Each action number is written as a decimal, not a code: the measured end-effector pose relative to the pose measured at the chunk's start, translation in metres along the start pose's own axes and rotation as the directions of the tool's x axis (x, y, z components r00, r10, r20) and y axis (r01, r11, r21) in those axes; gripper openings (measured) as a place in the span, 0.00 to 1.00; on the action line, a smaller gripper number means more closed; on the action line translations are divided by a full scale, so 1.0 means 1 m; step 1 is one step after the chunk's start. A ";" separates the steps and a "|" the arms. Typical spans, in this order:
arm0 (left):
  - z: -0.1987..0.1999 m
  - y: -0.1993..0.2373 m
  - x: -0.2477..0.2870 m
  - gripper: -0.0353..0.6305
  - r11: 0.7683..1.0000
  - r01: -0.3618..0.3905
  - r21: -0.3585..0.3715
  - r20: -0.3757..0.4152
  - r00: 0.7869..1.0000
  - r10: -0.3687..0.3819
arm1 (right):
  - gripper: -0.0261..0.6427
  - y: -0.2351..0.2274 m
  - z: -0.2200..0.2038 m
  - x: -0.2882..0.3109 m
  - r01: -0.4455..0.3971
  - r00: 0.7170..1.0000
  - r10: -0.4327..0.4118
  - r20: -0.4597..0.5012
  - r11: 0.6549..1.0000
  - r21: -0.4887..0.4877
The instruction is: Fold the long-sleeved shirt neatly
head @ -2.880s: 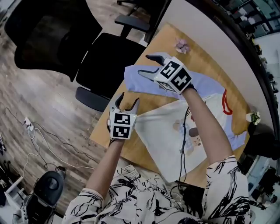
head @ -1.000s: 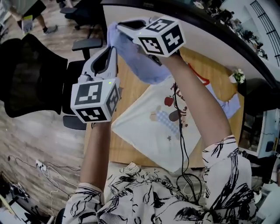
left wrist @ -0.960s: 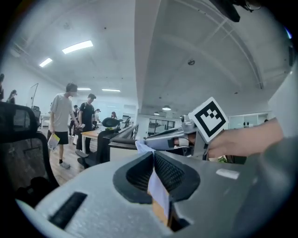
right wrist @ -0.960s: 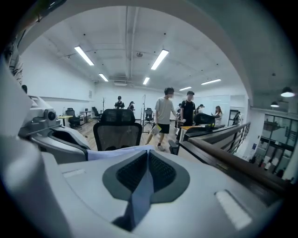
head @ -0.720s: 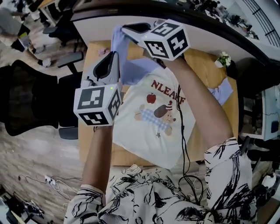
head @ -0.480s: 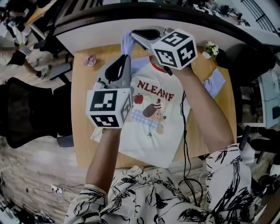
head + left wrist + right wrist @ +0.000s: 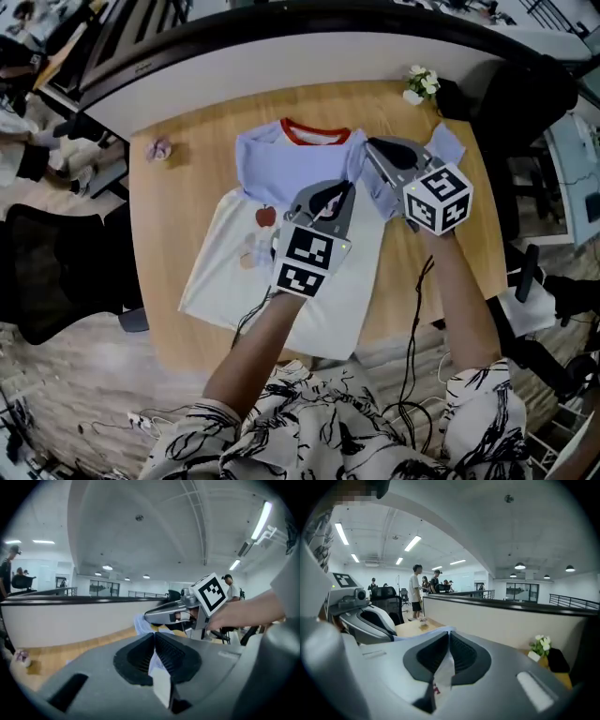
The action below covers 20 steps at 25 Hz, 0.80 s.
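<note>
The long-sleeved shirt (image 7: 225,281), cream with lavender sleeves and a red collar (image 7: 315,137), lies flat on the wooden table (image 7: 159,216). One lavender sleeve (image 7: 286,167) is folded across its chest. My left gripper (image 7: 345,189) is shut on a pinch of shirt cloth (image 7: 152,660) over the chest. Just to its right, my right gripper (image 7: 373,147) is shut on shirt cloth (image 7: 443,677) too. The other sleeve's cuff (image 7: 448,142) pokes out behind the right gripper. Each gripper shows in the other's view: the right gripper (image 7: 151,617), the left gripper (image 7: 370,620).
A small pink flower (image 7: 157,148) lies near the table's far left corner. A pot of white flowers (image 7: 419,82) stands at the far right. A white partition wall (image 7: 281,56) runs along the table's far edge. A black chair (image 7: 47,281) stands left of the table.
Both grippers carried the lavender sleeve from high at the left down and rightward across the shirt. It now covers the chest print, and the head view has swung round.
</note>
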<state>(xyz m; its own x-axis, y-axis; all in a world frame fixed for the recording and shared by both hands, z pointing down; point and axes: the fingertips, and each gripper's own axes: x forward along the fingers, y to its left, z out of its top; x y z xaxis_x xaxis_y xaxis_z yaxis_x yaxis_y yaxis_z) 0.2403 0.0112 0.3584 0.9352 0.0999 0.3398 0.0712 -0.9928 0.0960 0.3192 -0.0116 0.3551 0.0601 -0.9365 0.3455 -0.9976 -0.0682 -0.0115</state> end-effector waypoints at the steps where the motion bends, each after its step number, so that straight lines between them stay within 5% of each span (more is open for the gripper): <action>1: -0.020 -0.010 0.009 0.08 1.000 0.028 0.007 -0.045 0.999 -0.027 | 0.08 -0.001 -0.025 -0.006 0.014 1.000 -0.013 -0.025 1.000 0.006; 5: -0.095 -0.047 0.032 0.08 0.991 0.129 0.023 -0.204 0.971 -0.121 | 0.08 -0.003 -0.108 -0.022 0.068 0.995 -0.063 -0.078 0.996 0.053; 10: -0.154 -0.072 0.046 0.08 0.985 0.144 0.099 -0.334 0.937 -0.103 | 0.08 0.004 -0.181 -0.032 0.079 0.991 -0.065 -0.118 0.990 0.115; 16: -0.191 -0.088 0.068 0.09 0.976 0.132 0.175 -0.408 0.911 -0.051 | 0.08 -0.005 -0.235 -0.038 0.109 0.971 -0.076 -0.227 0.985 0.137; 20: -0.200 -0.094 0.084 0.09 0.984 0.075 0.164 -0.392 0.920 -0.005 | 0.07 -0.021 -0.243 -0.037 0.147 0.963 -0.112 -0.245 0.980 0.131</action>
<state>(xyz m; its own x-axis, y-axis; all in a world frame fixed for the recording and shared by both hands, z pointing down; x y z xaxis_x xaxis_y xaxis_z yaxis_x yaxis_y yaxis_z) 0.2428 0.1262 0.5646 0.7237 0.1226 0.6792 0.1972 -0.9798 -0.0333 0.3293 0.1083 0.5705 0.1610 -0.8099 0.5641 -0.9647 -0.2498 -0.0834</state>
